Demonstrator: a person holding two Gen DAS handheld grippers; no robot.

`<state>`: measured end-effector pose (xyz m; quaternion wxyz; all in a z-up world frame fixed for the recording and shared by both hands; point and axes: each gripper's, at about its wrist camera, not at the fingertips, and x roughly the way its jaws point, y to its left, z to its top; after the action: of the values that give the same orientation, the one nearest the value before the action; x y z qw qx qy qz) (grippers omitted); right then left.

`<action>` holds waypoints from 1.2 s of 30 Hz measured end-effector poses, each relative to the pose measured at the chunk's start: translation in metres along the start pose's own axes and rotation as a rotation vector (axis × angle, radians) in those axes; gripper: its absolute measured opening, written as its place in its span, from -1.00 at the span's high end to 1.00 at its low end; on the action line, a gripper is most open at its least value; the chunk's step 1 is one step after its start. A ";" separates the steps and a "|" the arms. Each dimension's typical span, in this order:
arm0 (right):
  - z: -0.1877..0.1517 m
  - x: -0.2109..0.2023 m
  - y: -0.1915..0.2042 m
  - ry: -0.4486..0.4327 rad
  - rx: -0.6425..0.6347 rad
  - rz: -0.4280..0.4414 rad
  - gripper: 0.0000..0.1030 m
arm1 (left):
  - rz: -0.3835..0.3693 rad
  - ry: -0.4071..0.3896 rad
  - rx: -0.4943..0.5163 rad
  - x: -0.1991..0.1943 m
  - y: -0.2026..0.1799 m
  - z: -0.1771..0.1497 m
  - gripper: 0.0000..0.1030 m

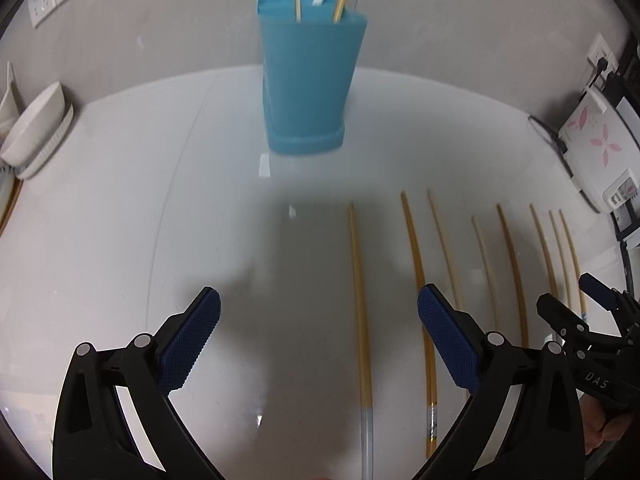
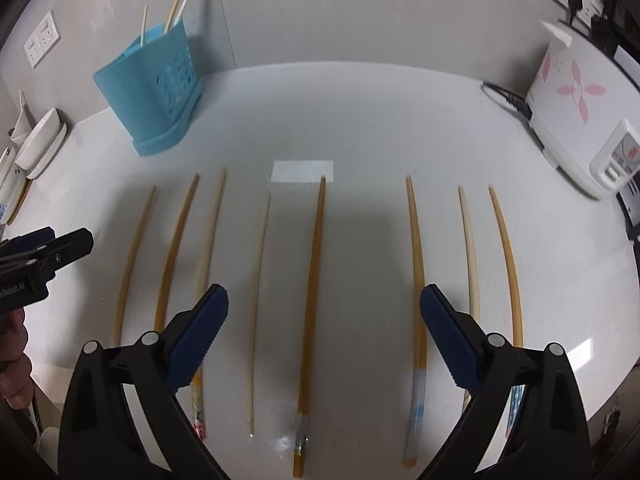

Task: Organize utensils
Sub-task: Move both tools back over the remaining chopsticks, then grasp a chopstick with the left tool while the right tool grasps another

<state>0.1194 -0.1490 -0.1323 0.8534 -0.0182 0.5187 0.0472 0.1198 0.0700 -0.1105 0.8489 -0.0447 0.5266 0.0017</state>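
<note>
Currently both grippers, left (image 1: 319, 340) and right (image 2: 324, 336), hover with jaws apart and empty over the chopsticks (image 2: 314, 300) lying in a row on the counter (image 2: 360, 120), so thin, closely spaced sticks risk a two-stick pinch or a slip before reaching the blue holder (image 2: 154, 92).

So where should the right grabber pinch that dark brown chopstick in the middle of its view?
Probably around the middle of the dark brown chopstick, coming straight down from above. It lies flat on the white counter, so the right gripper, open wide, should straddle it with one pad on each long side. Its neighbours lie apart, leaving room.
</note>
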 end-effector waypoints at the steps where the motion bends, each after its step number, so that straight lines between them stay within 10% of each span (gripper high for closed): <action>1: -0.004 0.003 -0.001 0.019 0.003 -0.001 -0.68 | 0.001 0.014 0.002 0.004 -0.001 -0.005 -0.88; 18: -0.031 0.027 0.006 0.200 -0.005 -0.019 0.01 | 0.048 0.151 0.027 0.039 -0.012 -0.045 -0.71; 27: -0.022 0.029 0.009 0.283 0.007 -0.018 0.59 | 0.066 0.232 0.039 0.037 -0.018 -0.038 0.07; 31: -0.019 0.030 0.011 0.318 0.016 -0.018 0.88 | 0.088 0.266 0.055 0.038 -0.023 -0.037 0.86; 36: -0.018 0.030 0.012 0.337 0.039 -0.012 0.89 | 0.068 0.283 0.037 0.039 -0.021 -0.038 0.87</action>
<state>0.1156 -0.1363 -0.1672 0.7549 -0.0123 0.6552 0.0283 0.1040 0.0444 -0.1602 0.7663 -0.0109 0.6423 0.0141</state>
